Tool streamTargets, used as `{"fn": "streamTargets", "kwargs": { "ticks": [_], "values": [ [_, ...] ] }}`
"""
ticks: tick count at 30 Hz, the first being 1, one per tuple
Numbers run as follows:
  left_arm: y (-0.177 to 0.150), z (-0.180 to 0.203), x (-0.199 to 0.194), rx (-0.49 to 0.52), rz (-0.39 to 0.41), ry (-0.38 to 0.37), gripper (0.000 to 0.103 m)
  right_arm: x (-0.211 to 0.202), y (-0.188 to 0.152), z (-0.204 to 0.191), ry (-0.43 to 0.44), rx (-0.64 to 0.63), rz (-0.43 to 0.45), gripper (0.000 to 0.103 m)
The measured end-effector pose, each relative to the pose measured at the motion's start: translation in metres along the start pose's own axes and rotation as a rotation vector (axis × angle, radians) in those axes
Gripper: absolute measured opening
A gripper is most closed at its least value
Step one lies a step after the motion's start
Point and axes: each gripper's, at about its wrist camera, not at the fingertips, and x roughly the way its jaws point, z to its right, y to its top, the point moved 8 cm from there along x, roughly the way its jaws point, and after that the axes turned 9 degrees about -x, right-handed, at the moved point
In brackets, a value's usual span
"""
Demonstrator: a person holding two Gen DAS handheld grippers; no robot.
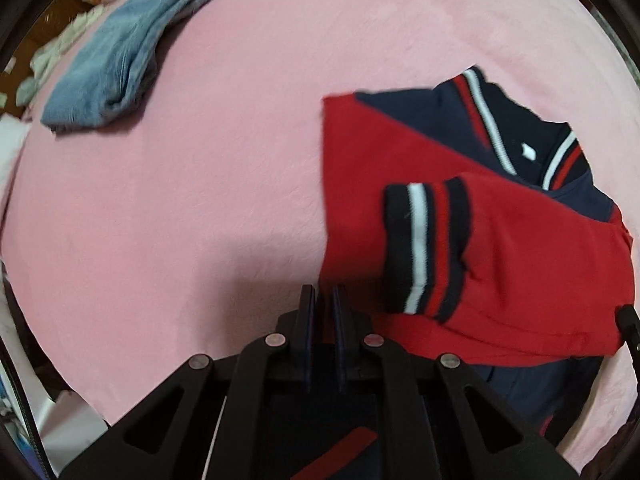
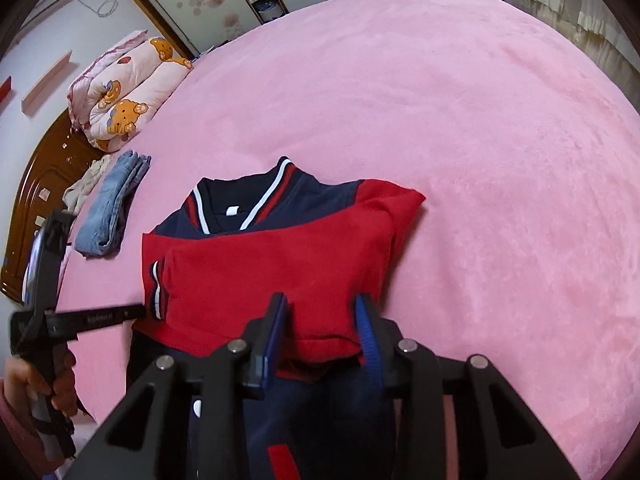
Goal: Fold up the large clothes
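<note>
Red jacket [image 2: 280, 264] between right tool [image 2: 322, 308] fingers

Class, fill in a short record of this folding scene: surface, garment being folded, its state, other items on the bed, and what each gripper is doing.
surface: pink bed cover
garment: red and navy jacket
state: sleeves folded across the front, collar away from the grippers
other items: folded jeans; bear-print quilt
left gripper: shut, beside the jacket's edge, nothing seen between its fingers
right gripper: fingers either side of a red fold; contact unclear
</note>
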Motion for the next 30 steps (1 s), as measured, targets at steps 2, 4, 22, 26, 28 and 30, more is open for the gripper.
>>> {"fn": "streamTargets", "kwargs": {
  "ticks": [2, 4, 22, 26, 28, 30],
  "values": [
    [-0.002, -0.006, 0.001, -0.023, -0.002, -0.023, 0.007, 0.005, -0.001, 0.004, -0.009, 0.011, -0.013, 0.029],
    [-0.001, -0.008, -0.003, -0.044, 0.008, -0.04, 0.007, 0.012, -0.005, 0.009, -0.068, -0.016, -0.063, 0.026],
    [-0.016, 0.097, -0.048, 0.153, -0.026, -0.383, 0.009, -0.032, 0.009, -0.044, 0.024, -0.14, 0.052, 0.028],
    [-0.02, 0.116, -0.034, 0.145, -0.069, -0.418, 0.009, -0.026, 0.011, -0.062, 0.065, -0.189, 0.058, 0.029],
    [-0.02, 0.117, -0.023, 0.125, -0.089, -0.411, 0.009, -0.007, 0.009, -0.064, 0.081, -0.17, 0.008, 0.029],
    [-0.018, 0.12, -0.008, 0.097, -0.107, -0.389, 0.009, 0.015, 0.006, -0.062, 0.138, -0.124, -0.042, 0.026]
  ]
}}
